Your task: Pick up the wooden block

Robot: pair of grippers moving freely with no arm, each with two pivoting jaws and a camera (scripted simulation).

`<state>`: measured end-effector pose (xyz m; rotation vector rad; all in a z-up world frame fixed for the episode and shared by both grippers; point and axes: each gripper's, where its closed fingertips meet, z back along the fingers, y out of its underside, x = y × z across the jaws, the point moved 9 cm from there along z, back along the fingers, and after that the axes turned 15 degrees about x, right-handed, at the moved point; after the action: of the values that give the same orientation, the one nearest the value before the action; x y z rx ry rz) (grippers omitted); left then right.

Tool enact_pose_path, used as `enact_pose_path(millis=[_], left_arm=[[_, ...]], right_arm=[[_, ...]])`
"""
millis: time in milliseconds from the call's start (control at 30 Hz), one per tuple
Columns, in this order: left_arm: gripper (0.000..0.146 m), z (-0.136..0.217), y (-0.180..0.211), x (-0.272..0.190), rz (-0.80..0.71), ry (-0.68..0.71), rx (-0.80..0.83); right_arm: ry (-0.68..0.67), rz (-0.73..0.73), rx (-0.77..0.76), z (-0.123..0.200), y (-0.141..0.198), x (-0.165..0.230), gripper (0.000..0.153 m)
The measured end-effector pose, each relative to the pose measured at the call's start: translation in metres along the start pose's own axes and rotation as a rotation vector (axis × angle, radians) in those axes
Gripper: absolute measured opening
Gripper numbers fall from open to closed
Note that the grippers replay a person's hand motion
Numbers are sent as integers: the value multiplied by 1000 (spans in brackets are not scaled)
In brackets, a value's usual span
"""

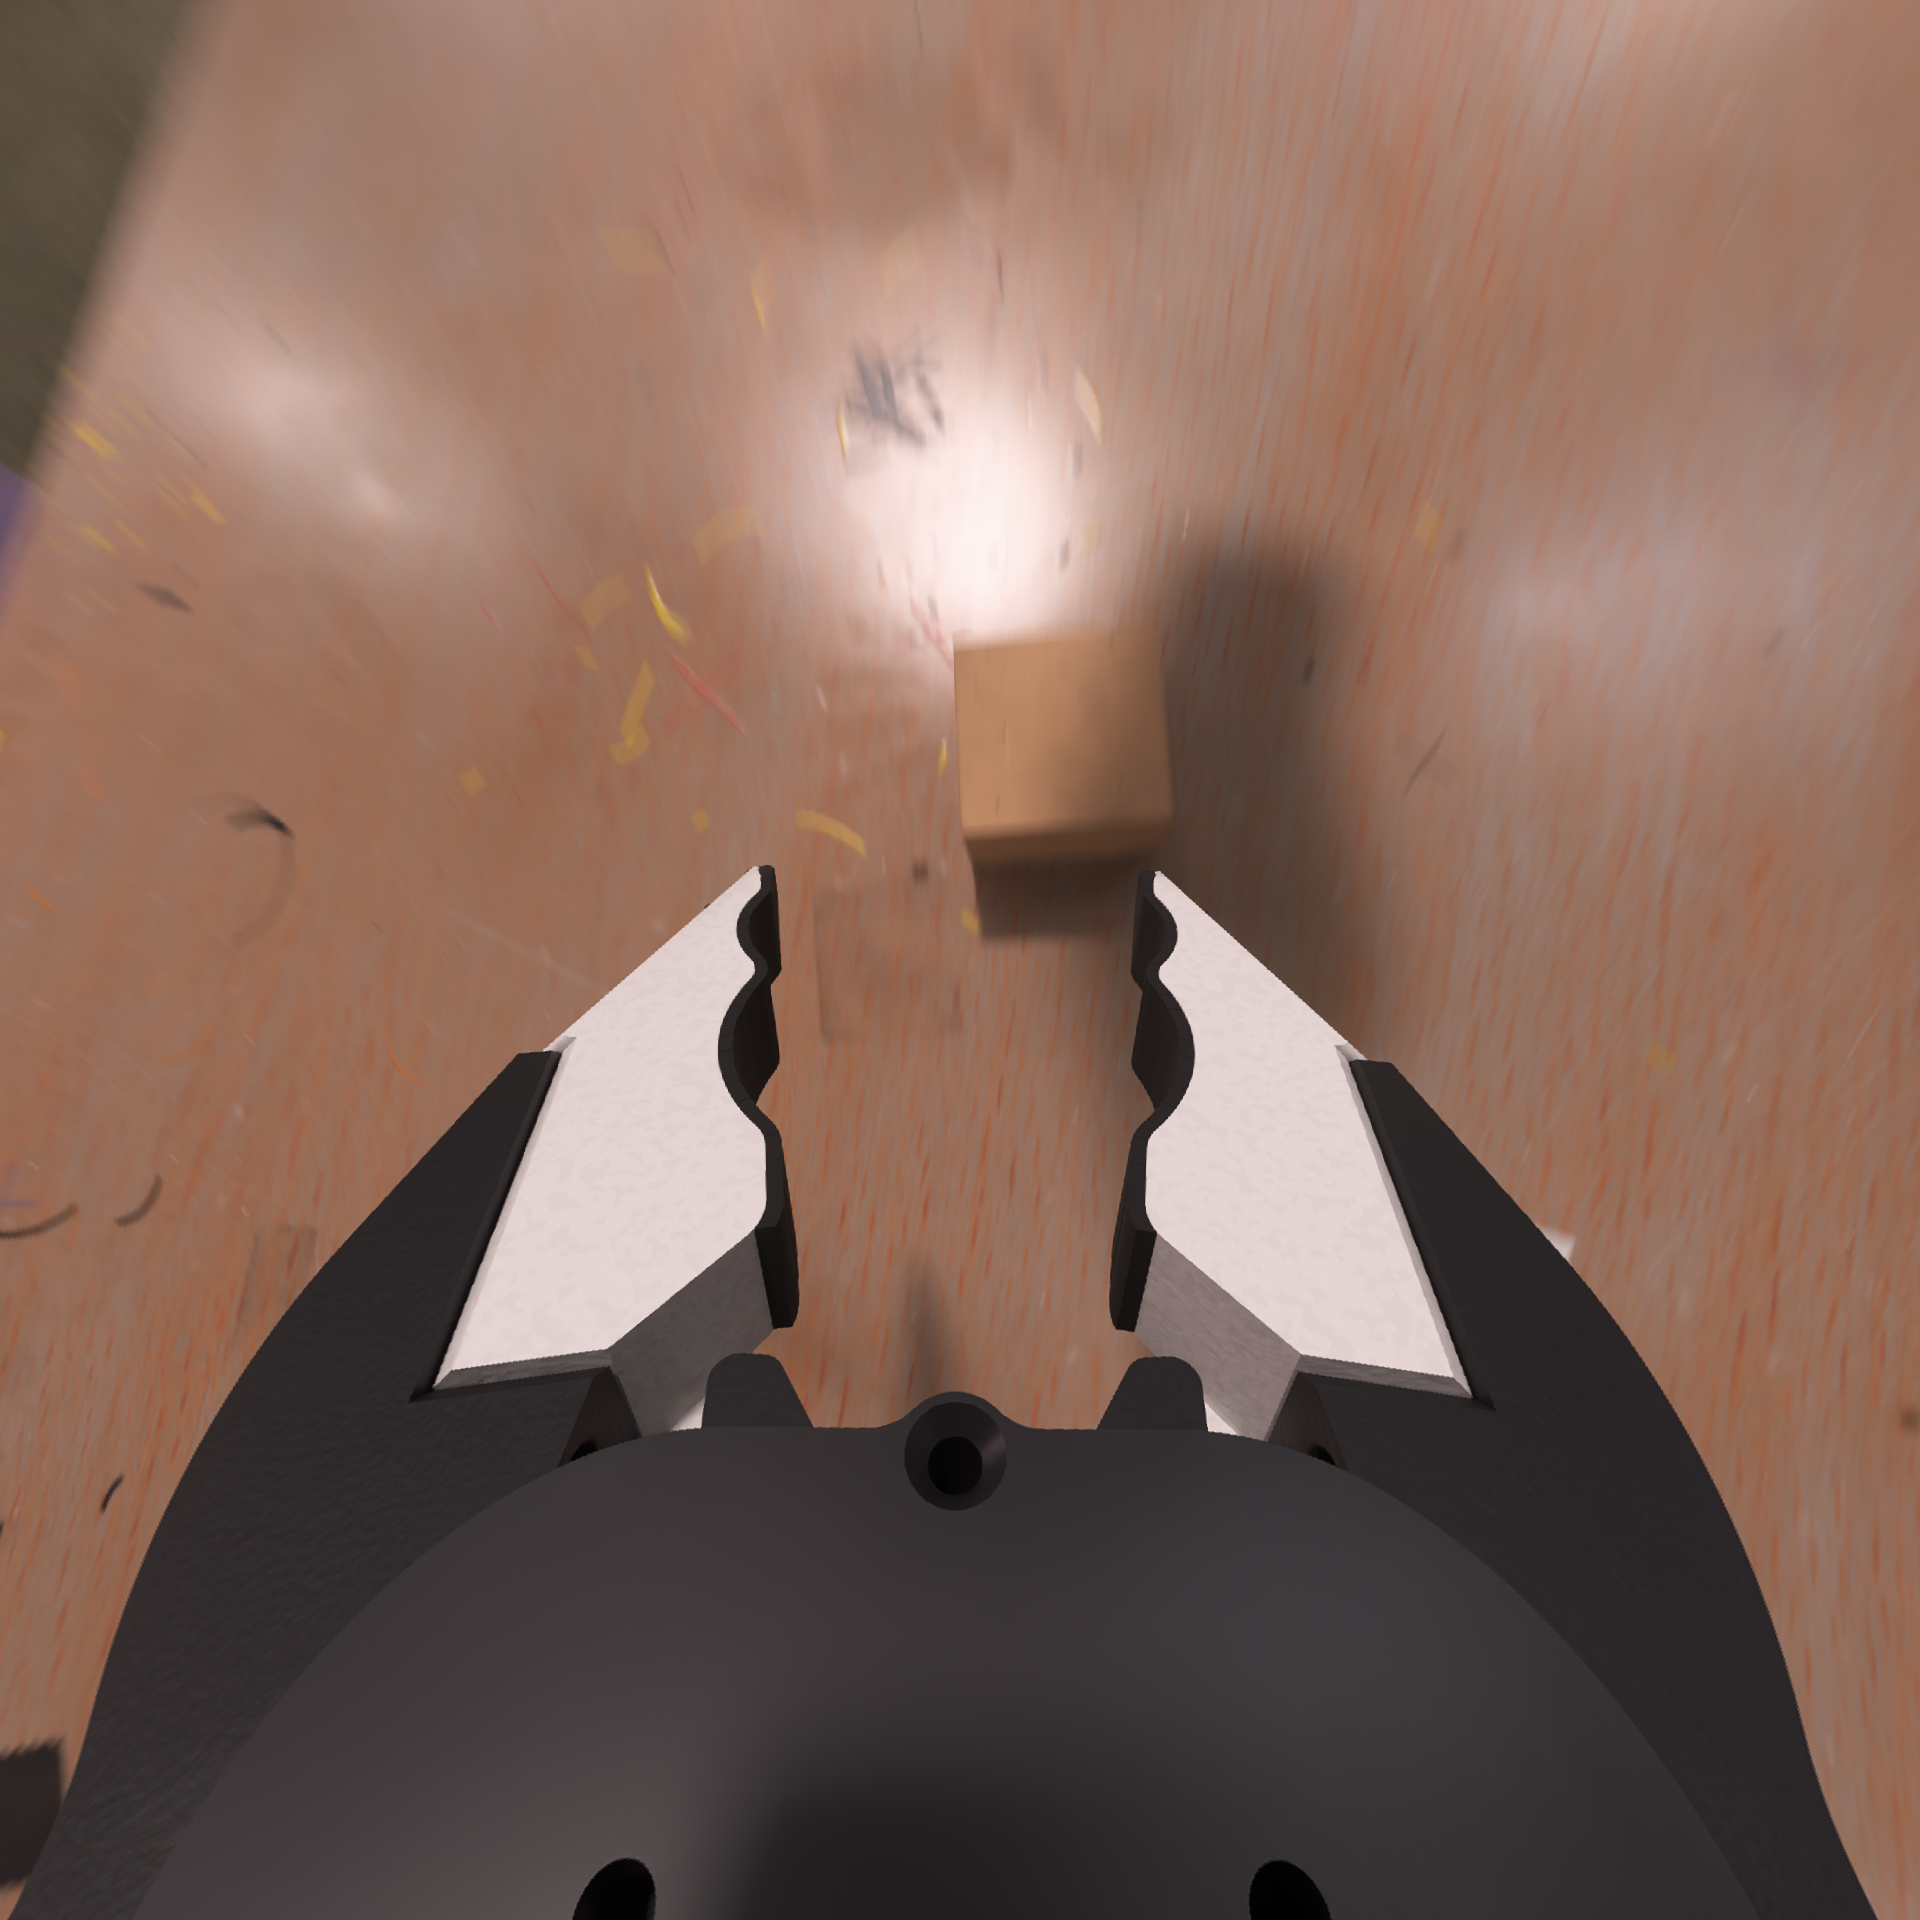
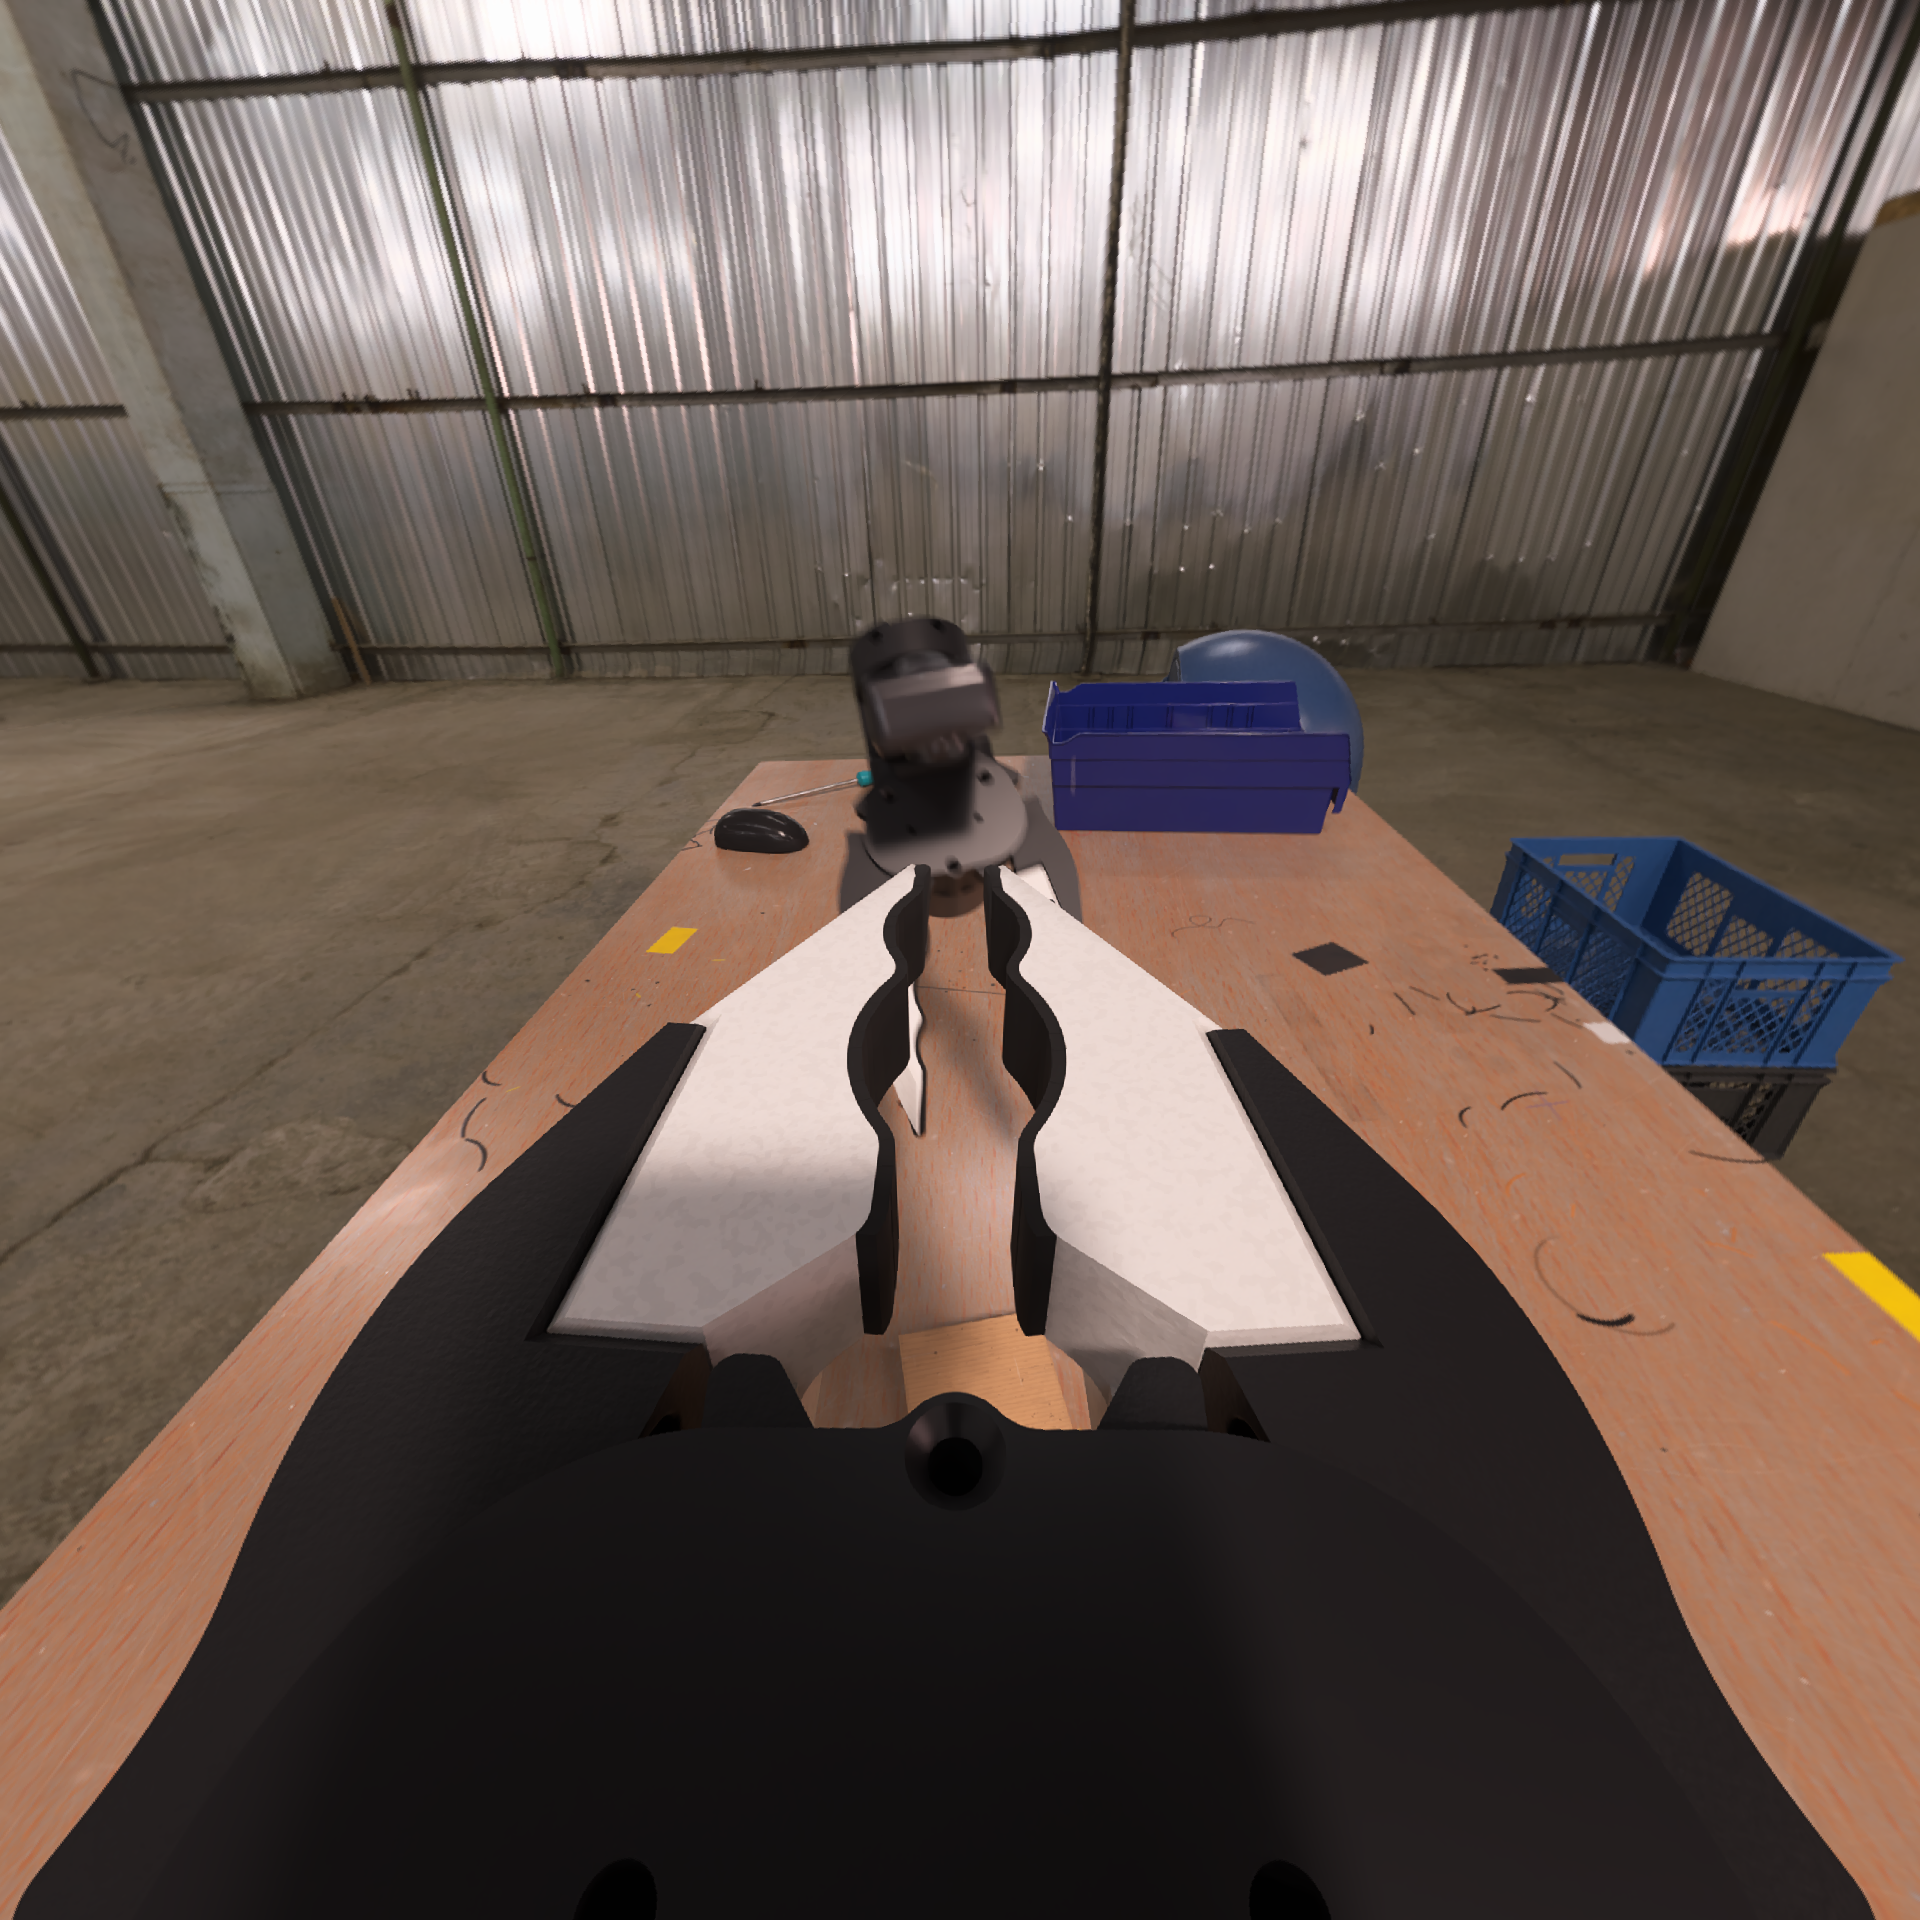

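Observation:
The wooden block (image 1: 1060, 753) is a small tan cube on the reddish wooden table (image 1: 364, 987). In the blurred left wrist view it lies just beyond my fingertips, slightly right of centre. My left gripper (image 1: 956, 883) is open and empty above the table. Its dark body (image 2: 925, 769) shows far off in the right wrist view, hovering over the table. My right gripper (image 2: 951, 888) has its jaws nearly together with only a narrow gap and nothing between the pads. A light wooden piece (image 2: 977, 1371) shows low between its finger bases; I cannot tell whether it touches them.
At the table's far end there are a black computer mouse (image 2: 761, 831), a screwdriver (image 2: 810, 792) and a dark blue bin (image 2: 1195, 758) with a blue ball (image 2: 1309, 675) behind it. A blue crate (image 2: 1683, 945) stands off the right edge. Concrete floor lies to the left.

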<state>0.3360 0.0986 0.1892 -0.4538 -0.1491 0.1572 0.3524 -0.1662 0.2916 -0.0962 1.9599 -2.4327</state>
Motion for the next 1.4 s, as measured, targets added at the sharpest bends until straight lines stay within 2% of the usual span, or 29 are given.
enact_pose_path(millis=[67, 167, 267, 333, 500, 733, 767, 867, 933, 1067, 1133, 1233, 1400], left_arm=[[72, -23, 5, 10, -22, 56, 212], [88, -51, 13, 23, -46, 100, 435], [91, -70, 17, 27, -120, 72, 543], [91, -77, 17, 29, -114, 92, 571], [88, -78, 11, 33, 72, 120, 573], [88, -87, -13, 2, 612, -8, 457], [88, -89, -19, -6, 631, 0, 433], [95, -93, -35, -28, 457, 77, 420], [99, -95, -38, -34, 378, 56, 444], [104, -102, -41, -33, 389, 147, 368], [102, -107, -43, -32, 329, 192, 354], [84, -113, -43, -31, 162, 96, 435], [87, -118, -47, -29, 95, 112, 480]], right_arm=[[4, 24, -12, 10, -5, 5, 10], [12, 49, -42, 21, -10, 10, 10], [12, 63, -51, 28, -13, 14, 10], [10, 71, -55, 30, -14, 16, 10], [2, 94, -59, 37, -18, 20, 10], [10, 67, -78, 49, -23, 25, 10], [7, 59, -79, 49, -23, 25, 10], [2, 57, -87, 52, -23, 26, 10], [-1, 62, -90, 53, -24, 27, 10], [5, 73, -79, 53, -24, 28, 10], [2, 71, -70, 52, -24, 28, 10], [0, 63, -63, 52, -22, 25, 10], [11, 54, -54, 53, -20, 22, 10]])
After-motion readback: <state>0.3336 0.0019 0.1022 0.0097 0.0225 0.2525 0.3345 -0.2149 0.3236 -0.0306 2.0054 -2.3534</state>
